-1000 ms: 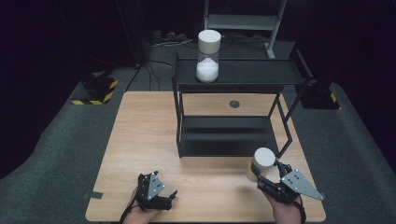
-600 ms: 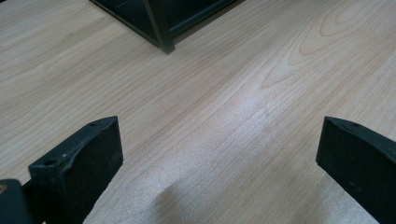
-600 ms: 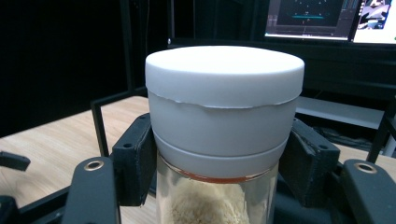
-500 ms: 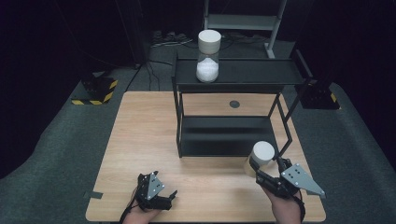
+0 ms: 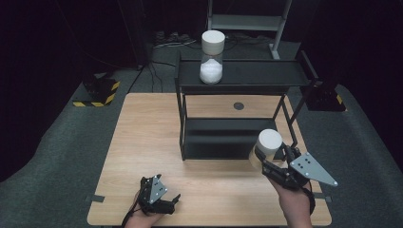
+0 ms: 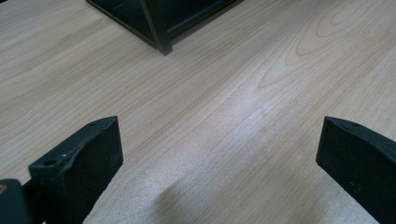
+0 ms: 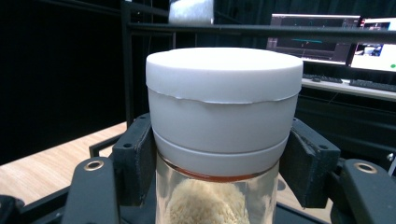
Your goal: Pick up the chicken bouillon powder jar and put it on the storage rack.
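Two jars with white lids are in play: the right tongs (image 5: pixel 264 161) are clamped on one jar (image 5: pixel 267 148) just under its lid, holding it above the bench (image 5: pixel 142 142) near its right front corner, just in front of the black shelf rack (image 5: pixel 237 80). Another jar (image 5: pixel 212 57) stands on the rack's top shelf. Left tongs (image 5: pixel 172 202) sit apart, empty, at the bench's front edge.

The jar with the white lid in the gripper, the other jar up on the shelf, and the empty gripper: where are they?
Held jar (image 7: pixel 224 116), right gripper view, on its white lid.
Shelf jar (image 5: pixel 212 54), high view, on its side.
Left gripper (image 5: pixel 167 203), high view, between its fingertips.
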Tool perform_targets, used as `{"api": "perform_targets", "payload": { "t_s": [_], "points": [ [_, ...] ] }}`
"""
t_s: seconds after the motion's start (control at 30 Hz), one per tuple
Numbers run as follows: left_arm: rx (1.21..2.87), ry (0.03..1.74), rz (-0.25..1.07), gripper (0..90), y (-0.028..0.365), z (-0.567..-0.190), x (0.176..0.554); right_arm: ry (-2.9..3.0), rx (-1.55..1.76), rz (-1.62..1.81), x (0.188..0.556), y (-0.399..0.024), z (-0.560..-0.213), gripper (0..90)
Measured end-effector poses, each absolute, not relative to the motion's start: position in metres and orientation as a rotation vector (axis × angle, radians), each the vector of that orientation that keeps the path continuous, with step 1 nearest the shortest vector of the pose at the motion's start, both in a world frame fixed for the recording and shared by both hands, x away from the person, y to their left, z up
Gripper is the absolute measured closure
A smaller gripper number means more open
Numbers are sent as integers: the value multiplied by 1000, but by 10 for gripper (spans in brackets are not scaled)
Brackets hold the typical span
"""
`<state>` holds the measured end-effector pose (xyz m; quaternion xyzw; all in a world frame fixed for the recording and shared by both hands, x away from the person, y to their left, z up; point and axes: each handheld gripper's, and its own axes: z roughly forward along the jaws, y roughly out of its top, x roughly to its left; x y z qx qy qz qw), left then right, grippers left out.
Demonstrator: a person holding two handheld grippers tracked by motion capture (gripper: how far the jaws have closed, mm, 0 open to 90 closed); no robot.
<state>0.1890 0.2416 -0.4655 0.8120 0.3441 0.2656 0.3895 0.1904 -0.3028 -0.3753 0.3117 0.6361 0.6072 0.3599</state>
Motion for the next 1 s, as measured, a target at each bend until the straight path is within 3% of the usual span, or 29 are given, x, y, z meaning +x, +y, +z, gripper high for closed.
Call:
{"api": "perform_targets", "payload": {
  "t_s": [1.0],
  "points": [
    [2069, 865, 669, 9, 242, -465, 189, 1593, 783, 1571, 223, -285, -315, 345]
  ]
}}
